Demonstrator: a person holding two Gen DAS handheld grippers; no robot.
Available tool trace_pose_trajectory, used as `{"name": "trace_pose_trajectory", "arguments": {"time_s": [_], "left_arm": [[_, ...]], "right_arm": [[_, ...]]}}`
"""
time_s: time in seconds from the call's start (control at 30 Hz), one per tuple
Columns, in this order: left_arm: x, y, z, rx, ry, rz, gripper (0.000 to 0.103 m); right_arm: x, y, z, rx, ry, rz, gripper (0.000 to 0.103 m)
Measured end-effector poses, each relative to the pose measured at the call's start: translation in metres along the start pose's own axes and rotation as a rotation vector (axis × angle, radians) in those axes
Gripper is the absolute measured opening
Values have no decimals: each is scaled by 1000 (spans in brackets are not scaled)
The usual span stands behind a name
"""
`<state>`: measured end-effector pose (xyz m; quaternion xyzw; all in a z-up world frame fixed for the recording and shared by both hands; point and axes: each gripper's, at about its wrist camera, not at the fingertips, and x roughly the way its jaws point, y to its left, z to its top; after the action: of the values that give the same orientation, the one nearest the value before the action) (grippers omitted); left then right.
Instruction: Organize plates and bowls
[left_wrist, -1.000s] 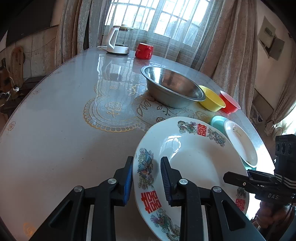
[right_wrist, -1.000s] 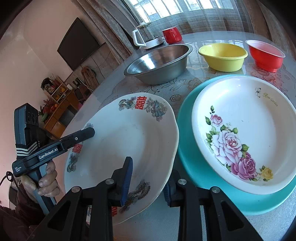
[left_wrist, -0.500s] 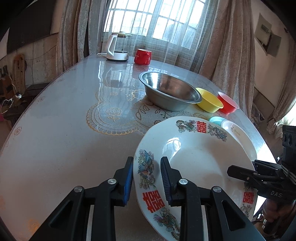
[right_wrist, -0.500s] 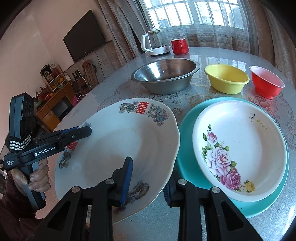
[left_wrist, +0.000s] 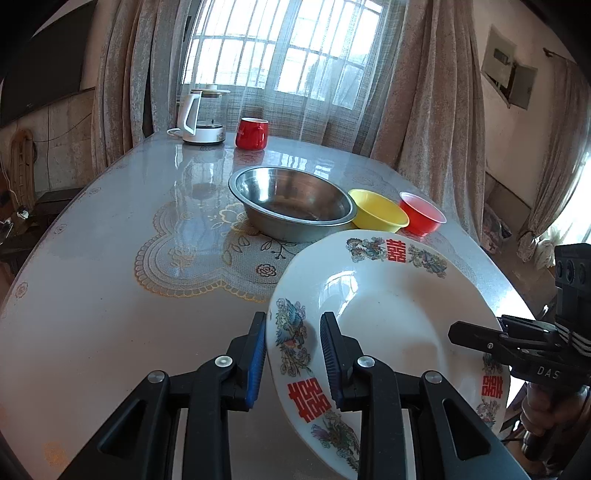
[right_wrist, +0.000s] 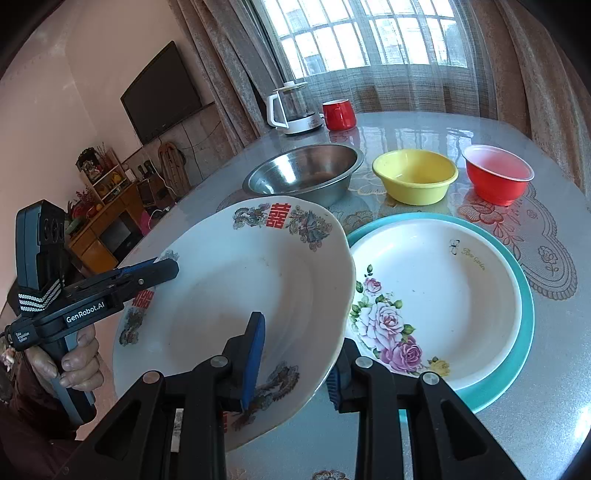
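A large white plate with red characters and bird patterns (left_wrist: 384, 314) (right_wrist: 236, 291) is held in the air by both grippers, above the table. My left gripper (left_wrist: 293, 354) is shut on its left rim; it also shows in the right wrist view (right_wrist: 162, 269). My right gripper (right_wrist: 299, 358) is shut on its near right rim; it also shows in the left wrist view (left_wrist: 476, 336). A white rose plate (right_wrist: 439, 302) lies on a teal plate (right_wrist: 524, 332) just right of the held plate, partly under its edge.
A steel bowl (left_wrist: 291, 203) (right_wrist: 303, 173), a yellow bowl (left_wrist: 378, 210) (right_wrist: 415, 175) and a red bowl (left_wrist: 421, 218) (right_wrist: 496, 177) stand in a row at mid-table. A kettle (left_wrist: 201, 116) and red mug (left_wrist: 252, 133) stand at the far edge.
Both grippers have lifted the patterned plate higher off the table and tilted it; the rose and teal plates are now hidden behind it in the left wrist view.
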<state>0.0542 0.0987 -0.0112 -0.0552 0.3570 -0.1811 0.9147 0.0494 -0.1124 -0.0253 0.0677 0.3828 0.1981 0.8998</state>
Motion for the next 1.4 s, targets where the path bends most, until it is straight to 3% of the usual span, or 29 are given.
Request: {"name": "trace_pose_trajectory", "arguments": {"time_s": [0.73, 1.03, 1.4], "left_arm": [[47, -81, 32, 55, 3, -58, 29], [76, -103, 42, 70, 28, -46, 29], [101, -108, 39, 62, 96, -36, 29]], "right_arm": [[-43, -74, 12, 48, -41, -120, 30], [-31, -117, 25, 88, -9, -175, 30], [-10, -137, 29, 68, 29, -249, 30]]}}
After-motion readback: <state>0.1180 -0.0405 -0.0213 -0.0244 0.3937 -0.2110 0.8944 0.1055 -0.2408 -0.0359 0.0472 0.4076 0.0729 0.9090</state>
